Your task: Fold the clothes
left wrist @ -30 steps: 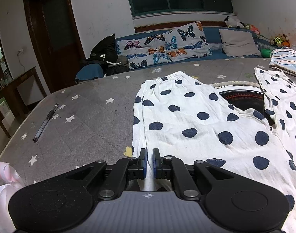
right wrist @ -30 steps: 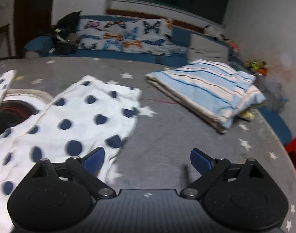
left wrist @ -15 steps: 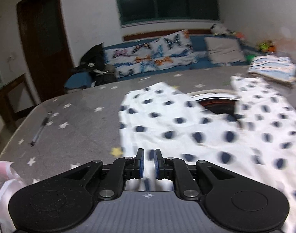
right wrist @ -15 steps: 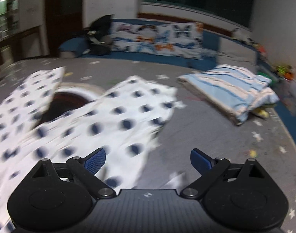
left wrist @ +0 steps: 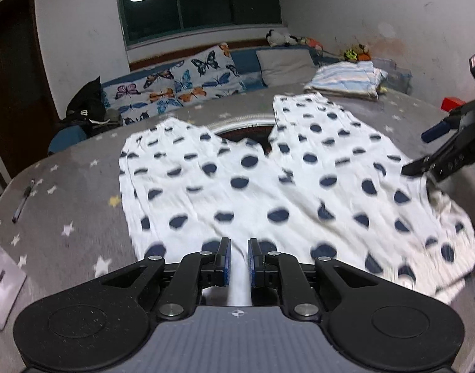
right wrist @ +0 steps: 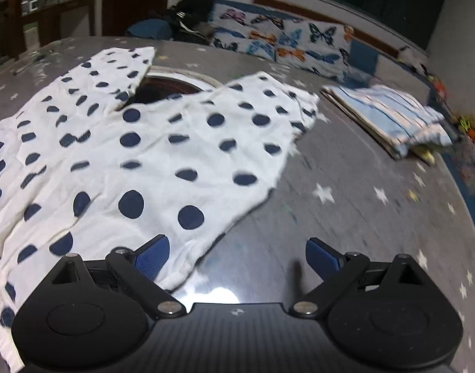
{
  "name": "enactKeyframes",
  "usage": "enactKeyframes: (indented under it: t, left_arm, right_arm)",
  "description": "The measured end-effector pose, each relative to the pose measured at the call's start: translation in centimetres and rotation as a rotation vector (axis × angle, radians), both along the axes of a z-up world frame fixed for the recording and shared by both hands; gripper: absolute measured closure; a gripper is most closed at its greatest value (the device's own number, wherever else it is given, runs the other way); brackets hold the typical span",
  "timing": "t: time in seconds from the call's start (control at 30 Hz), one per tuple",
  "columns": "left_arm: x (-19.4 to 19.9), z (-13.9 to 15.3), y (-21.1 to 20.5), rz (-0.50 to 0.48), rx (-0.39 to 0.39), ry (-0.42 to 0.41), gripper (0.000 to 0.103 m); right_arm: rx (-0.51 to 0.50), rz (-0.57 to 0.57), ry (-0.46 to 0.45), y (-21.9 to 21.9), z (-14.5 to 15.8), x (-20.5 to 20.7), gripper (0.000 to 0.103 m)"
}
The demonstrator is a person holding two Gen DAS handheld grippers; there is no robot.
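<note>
Left wrist view first: the left gripper (left wrist: 236,259) has its blue fingers (left wrist: 225,256) nearly together, just a narrow slit between them, and a strip of white fabric runs through that slit. Whether the pads are actually pinching it I honestly can't tell, though the gap is so small the gripper counts as closed. That fabric is the near hem of the polka-dot pants (left wrist: 268,183), white with dark blue dots, spread flat on a grey star-print worktop (left wrist: 75,186) with both legs pointing away toward the far side. Between the legs you can see a round dark opening (left wrist: 246,129) with a pale rim, partly covered by the cloth.

Over on the right edge of the same view the right gripper (left wrist: 436,152) sits low at the pants' right edge, with the fabric bunched up a bit just beside it. From the right wrist view, the right gripper (right wrist: 237,256) has its fingers (right wrist: 153,256) spread wide and nothing clamped; the near corner of the pants (right wrist: 150,161) lies under the left-hand finger while the other finger is over bare worktop.

Other stuff around: a folded blue striped blanket (right wrist: 389,118) on the far right of the worktop, well apart from the pants, a pen (left wrist: 22,200) off to the left edge, and a bench with butterfly cushions (left wrist: 175,84) along the back wall under a dark window. Both views are a bit motion-blurred.
</note>
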State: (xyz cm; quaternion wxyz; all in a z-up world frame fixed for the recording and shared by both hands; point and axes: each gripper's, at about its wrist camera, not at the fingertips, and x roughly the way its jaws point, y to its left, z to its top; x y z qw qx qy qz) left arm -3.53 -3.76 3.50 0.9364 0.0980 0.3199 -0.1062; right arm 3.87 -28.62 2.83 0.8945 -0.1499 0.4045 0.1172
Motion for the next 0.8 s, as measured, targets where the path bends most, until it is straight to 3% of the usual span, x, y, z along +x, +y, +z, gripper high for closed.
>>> enactKeyframes:
  t: [0.3,0.43,0.63,0.8]
  left_arm:
    - [-2.3,0.3,1.5,0.018,-0.018,0.005,0.089]
    - [-3.1,1.4,1.2,-0.017,-0.039,-0.019,0.086]
    - [-4.4,0.7,0.0,-0.071,-0.03,0.016,0.086]
    - [-5.8,-0.2,0.0,-0.09,-0.007,0.043,0.085]
  right_arm:
    - [-0.018,-0.04,-0.015,-1.0,1.2,-2.0,0.007]
    - [0.063,0.026,-0.063,0.6,2.7,-2.7,0.007]
    - [0.058,0.157,-0.051,3.9,1.6,-3.8,0.007]
    - [0.04,0.152,-0.006,3.3,0.0,-5.3,0.006]
